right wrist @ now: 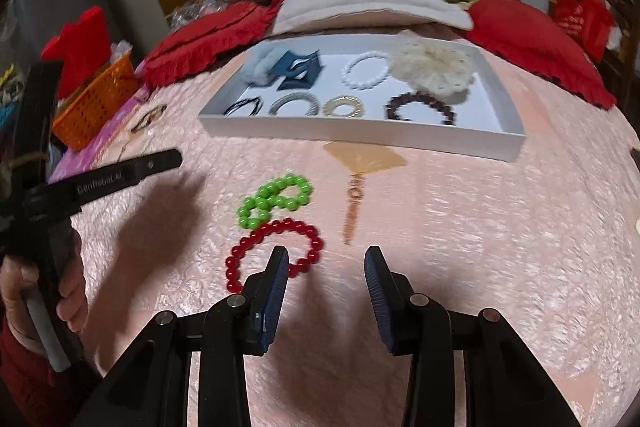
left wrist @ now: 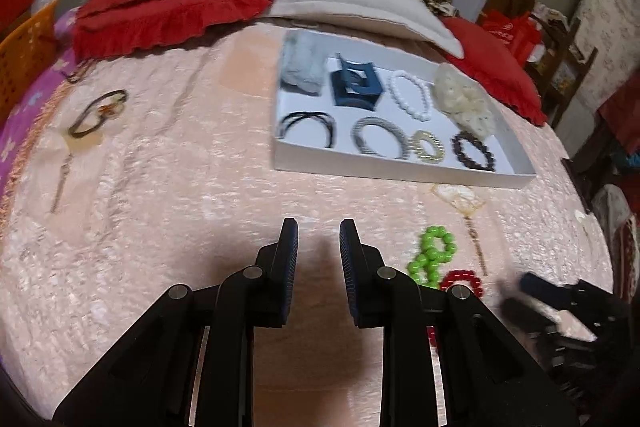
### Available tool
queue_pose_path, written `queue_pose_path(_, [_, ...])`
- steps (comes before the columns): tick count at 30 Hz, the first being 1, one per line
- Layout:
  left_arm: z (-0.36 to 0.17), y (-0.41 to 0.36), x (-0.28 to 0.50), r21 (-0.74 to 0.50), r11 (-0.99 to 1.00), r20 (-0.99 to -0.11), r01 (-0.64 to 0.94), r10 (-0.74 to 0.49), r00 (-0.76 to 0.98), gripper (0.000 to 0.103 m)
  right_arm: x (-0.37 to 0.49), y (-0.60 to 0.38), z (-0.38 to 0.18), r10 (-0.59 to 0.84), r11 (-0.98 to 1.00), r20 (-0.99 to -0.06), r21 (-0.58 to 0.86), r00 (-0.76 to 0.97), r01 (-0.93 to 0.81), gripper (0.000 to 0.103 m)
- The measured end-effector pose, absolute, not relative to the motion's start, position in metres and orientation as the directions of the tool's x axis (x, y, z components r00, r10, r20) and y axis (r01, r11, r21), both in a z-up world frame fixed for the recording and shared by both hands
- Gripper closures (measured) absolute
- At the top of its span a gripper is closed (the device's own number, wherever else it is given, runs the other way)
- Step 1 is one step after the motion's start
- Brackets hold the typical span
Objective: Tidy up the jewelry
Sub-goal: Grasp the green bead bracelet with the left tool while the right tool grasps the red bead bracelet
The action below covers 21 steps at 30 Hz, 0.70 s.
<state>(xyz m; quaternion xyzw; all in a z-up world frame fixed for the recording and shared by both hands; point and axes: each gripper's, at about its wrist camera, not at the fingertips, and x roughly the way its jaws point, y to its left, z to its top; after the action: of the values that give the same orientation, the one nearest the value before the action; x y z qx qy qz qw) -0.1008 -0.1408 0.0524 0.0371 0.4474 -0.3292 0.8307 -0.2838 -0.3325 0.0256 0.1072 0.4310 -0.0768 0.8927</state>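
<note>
A white tray (left wrist: 400, 171) (right wrist: 360, 135) lies on the pink bedspread and holds several pieces, among them a blue claw clip (left wrist: 354, 85), a white bead bracelet (right wrist: 366, 69) and a dark bead bracelet (right wrist: 420, 107). In front of the tray lie a green bead bracelet (right wrist: 276, 201) (left wrist: 432, 251) and a red bead bracelet (right wrist: 256, 243) (left wrist: 464, 281). My right gripper (right wrist: 326, 255) is open and empty, its left finger overlapping the red bracelet's near edge. My left gripper (left wrist: 319, 231) is open with a narrow gap over bare bedspread, left of the green beads.
An amber fan-shaped hairpin with a tassel (right wrist: 364, 157) lies between the tray and the beads. A dark hair tie (left wrist: 98, 113) and a pendant lie far left. Red pillows (left wrist: 160, 7), a beige pillow and an orange basket (right wrist: 96, 103) border the bedspread. A hand (right wrist: 68, 291) grips the left tool.
</note>
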Motion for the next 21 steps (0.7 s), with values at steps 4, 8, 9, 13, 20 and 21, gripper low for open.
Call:
queue_pose_path(4, [0.047, -0.158, -0.103, -0.256, 0.735, -0.768, 0.628, -0.549, 0.330, 0.083, -0.271, -0.324, 0.010, -0.053, 0.972, -0.798, 0.096, 0.600, 0.213, 0.065])
queue_pose_path(8, [0.041, -0.175, -0.101, -0.305, 0.683, -0.763, 0.663, -0.592, 0.260, 0.083, -0.267, -0.318, 0.000, -0.054, 0.978, -0.801, 0.077, 0.597, 0.192, 0.065])
queue_pose_path(9, [0.040, -0.178, -0.100, -0.319, 0.673, -0.760, 0.667, -0.602, 0.244, 0.083, -0.268, -0.315, -0.001, -0.065, 0.981, -0.791, 0.061, 0.608, 0.184, 0.065])
queue_pose_path(13, [0.037, -0.193, -0.103, -0.356, 0.631, -0.753, 0.690, -0.631, 0.188, 0.083, -0.272, -0.307, -0.003, -0.088, 0.987, -0.780, 0.018, 0.619, 0.163, 0.066])
queue_pose_path(20, [0.025, -0.213, -0.117, -0.288, 0.608, -0.792, 0.739, -0.585, 0.173, 0.095, -0.281, -0.308, -0.003, -0.113, 0.983, -0.770, 0.005, 0.628, 0.183, 0.082])
queue_pose_path(21, [0.026, -0.215, -0.121, -0.274, 0.607, -0.793, 0.746, -0.582, 0.182, 0.095, -0.283, -0.310, -0.003, -0.113, 0.982, -0.770, 0.011, 0.628, 0.190, 0.084])
